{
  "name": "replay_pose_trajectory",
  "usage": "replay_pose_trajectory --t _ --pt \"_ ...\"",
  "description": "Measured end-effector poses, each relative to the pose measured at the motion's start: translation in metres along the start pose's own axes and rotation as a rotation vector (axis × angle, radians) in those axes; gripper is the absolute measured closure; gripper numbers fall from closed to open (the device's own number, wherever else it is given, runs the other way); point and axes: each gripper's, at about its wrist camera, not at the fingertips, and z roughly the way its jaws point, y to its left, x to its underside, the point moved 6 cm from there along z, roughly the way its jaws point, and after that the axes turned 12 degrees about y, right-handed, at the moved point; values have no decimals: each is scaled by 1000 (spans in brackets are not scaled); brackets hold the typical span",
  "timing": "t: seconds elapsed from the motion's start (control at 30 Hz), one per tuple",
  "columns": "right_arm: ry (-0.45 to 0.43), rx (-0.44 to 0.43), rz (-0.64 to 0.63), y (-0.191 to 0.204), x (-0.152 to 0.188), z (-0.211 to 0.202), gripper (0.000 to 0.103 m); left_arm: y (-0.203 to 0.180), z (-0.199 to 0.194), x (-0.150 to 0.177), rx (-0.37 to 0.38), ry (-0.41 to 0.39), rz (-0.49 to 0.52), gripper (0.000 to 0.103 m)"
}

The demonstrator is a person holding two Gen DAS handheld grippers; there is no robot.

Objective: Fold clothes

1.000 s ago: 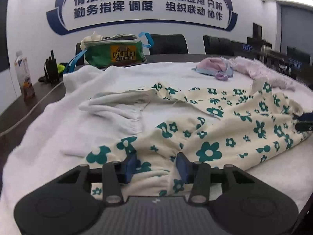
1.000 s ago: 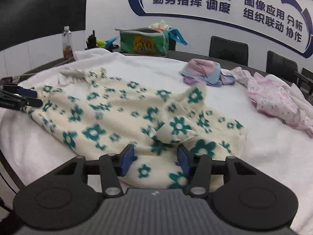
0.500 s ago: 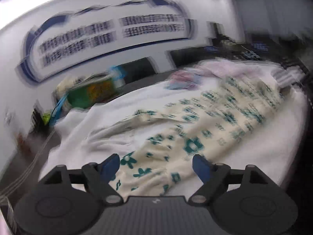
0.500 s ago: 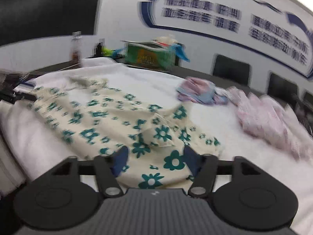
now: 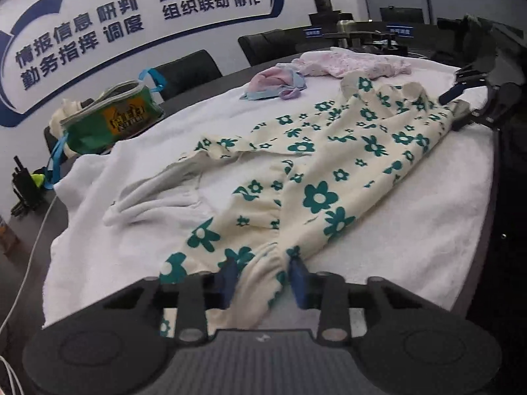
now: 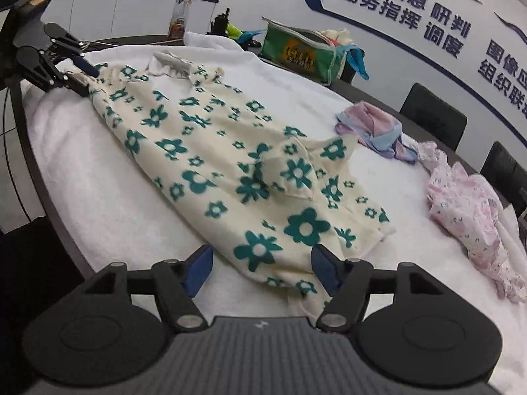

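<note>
White towelling (image 5: 411, 230) is spread over a dark table beneath a wall with blue lettering, and on it a cream garment (image 5: 329, 164) printed with teal flowers is stretched between the two grippers. Its near-left end is pinched by the left gripper (image 5: 262, 279), whose jaws have just been closing on the cloth. The right gripper (image 6: 262, 271) is seen parted, its jaws having narrowed slightly, with the garment's other end lying between the blue pads (image 6: 324, 268) but not squeezed; a pink garment (image 6: 467, 210) is left further right.

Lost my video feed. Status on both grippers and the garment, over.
Left gripper just closing, pinching cream green-flowered garment at one end. Right gripper open, the other end between its pads. Garment stretched across white towel. Nothing on it.
</note>
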Motion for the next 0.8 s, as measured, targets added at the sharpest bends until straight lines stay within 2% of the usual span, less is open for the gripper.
replay_pose_trajectory --t 0.03,0.07,0.1,0.13,0.17,0.3,0.43,0.57,0.6,0.67,0.73,0.8 --pt "-1 -4 14 -4 0 2 47 0 -1 1 6 -3 3 80" --pt "-4 -11 28 -8 0 3 61 -1 -2 1 12 -6 5 86" --pt "-8 -17 43 -11 -1 5 70 1 -4 0 24 -12 -11 94" --pt "-14 -28 50 -14 -2 5 85 2 -7 -1 32 -21 -21 97" --pt "-26 -40 47 -15 -4 3 93 3 -11 -1 28 -32 -24 98" --pt "-58 -43 24 -14 -9 -9 98 2 -25 1 55 -49 -21 101" --pt "-67 -49 18 -15 -7 -28 99 -6 -29 11 75 -16 29 102" --pt "-54 -52 23 -17 -1 -43 100 -14 -33 13 150 0 34 101" --pt "-38 -61 34 -20 1 -42 100 -16 -31 13 168 13 39 100" --pt "25 -111 32 -19 4 -35 97 -17 -29 13 154 10 43 93" --pt "74 -144 -10 -13 4 -29 95 -15 -43 8 182 -38 24 81" --pt "-21 -213 15 -15 -10 -44 95 -13 -57 -7 147 -124 -7 48"
